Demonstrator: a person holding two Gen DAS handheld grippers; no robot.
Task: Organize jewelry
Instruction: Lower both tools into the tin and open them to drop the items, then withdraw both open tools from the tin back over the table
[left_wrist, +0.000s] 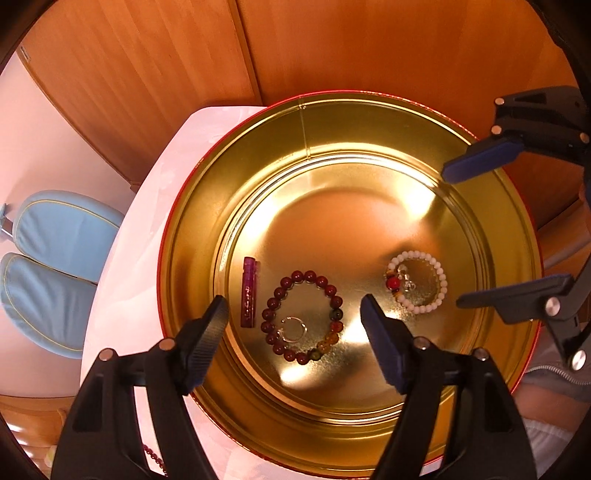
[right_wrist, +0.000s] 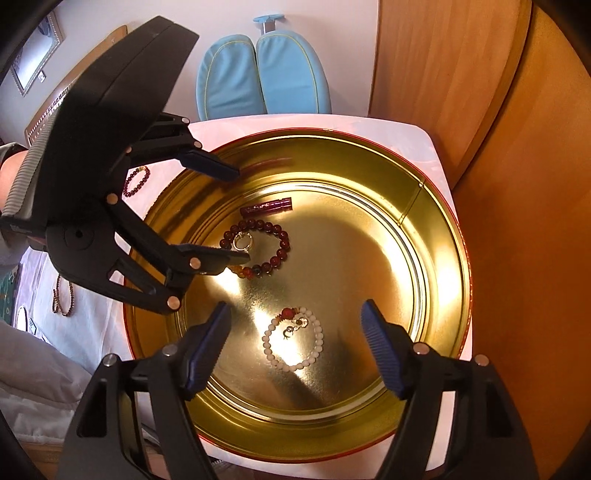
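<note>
The white tabletop carries a large round gold tin, which takes up most of it. Inside the tin lie 4 pieces: a dark red bead bracelet on the tin's left half with a silver ring inside its loop, a purple tube just beside that bracelet toward the tin's wall, and a white bead bracelet well apart on the other half. Outside the tin, 2 more dark bead strings rest on the tabletop near its left rim. The left gripper hangs over the red bracelet, spread and empty; the right gripper hangs over the white one, also spread and empty. Judging by this, a placing step looks finished. Next likely calls for reaching outside the tin for a remaining string.
</note>
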